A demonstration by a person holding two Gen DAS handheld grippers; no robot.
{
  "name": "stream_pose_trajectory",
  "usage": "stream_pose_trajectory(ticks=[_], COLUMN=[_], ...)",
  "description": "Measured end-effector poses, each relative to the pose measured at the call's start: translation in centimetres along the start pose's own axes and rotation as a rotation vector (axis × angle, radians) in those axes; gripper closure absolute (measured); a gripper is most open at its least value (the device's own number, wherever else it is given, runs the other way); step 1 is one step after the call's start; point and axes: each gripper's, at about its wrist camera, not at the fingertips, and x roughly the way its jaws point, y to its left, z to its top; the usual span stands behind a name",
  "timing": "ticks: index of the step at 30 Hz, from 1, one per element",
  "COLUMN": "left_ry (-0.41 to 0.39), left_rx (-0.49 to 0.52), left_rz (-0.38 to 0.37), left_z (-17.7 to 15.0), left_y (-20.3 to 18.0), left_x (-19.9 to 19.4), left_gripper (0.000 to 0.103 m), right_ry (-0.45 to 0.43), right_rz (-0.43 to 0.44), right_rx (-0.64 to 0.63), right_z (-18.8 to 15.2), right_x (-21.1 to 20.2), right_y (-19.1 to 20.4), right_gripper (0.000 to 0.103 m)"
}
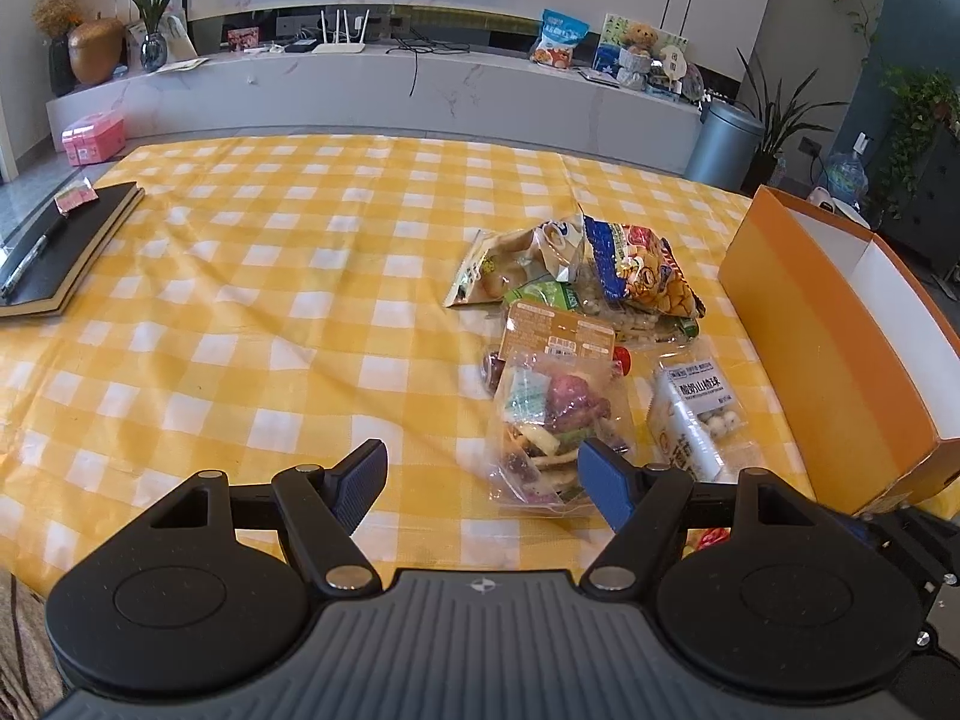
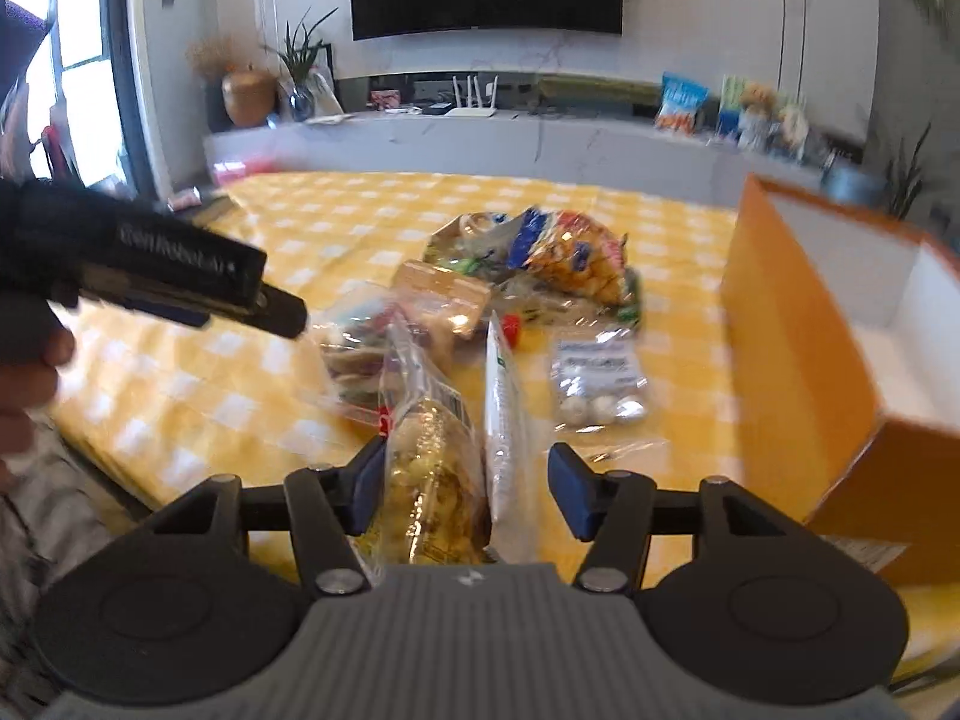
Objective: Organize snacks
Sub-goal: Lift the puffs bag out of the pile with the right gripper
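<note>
- while lifted off the counter [image 2: 198, 396], clear snack bag [image 2: 429, 468] runs lengthwise away from the camera, between right gripper [image 2: 465, 483] fingers.
- orange box [image 2: 798, 360] at right, open-topped; visible interior white, bare.
- right fingers half spread; left pad touches bag, right pad clear.
- left gripper [image 1: 483, 480] fingers wide apart, holding nothing, beside snack pile [image 1: 576, 324].
</note>
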Motion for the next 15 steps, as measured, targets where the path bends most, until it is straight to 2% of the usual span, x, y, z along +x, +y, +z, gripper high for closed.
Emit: stream_pose_trajectory(ticks=[4, 8, 10, 15], left_ry=[-0.011, -0.002, 0.000, 0.002], left_rx=[-0.005, -0.010, -0.005, -0.009], left_rz=[0.011, 0.010, 0.009, 0.013], left_z=[0.2, 0.2, 0.2, 0.2], left_y=[0.3, 0.4, 0.4, 0.5], left_x=[-0.1, 0.1, 0.1, 0.1], left_gripper=[0.017, 0.017, 0.017, 0.017], right_ry=[-0.029, -0.007, -0.026, -0.039], right_rz=[-0.082, -0.142, -0.107, -0.003], right_rx=[-0.054, -0.160, -0.185, -0.089], right_z=[0.3, -0.3, -0.7, -0.4], right_x=[-0.6, 0.1, 0.1, -0.1], right_y=[0.2, 0.6, 0.7, 0.1], right_gripper=[0.050, 0.062, 0.066, 0.071])
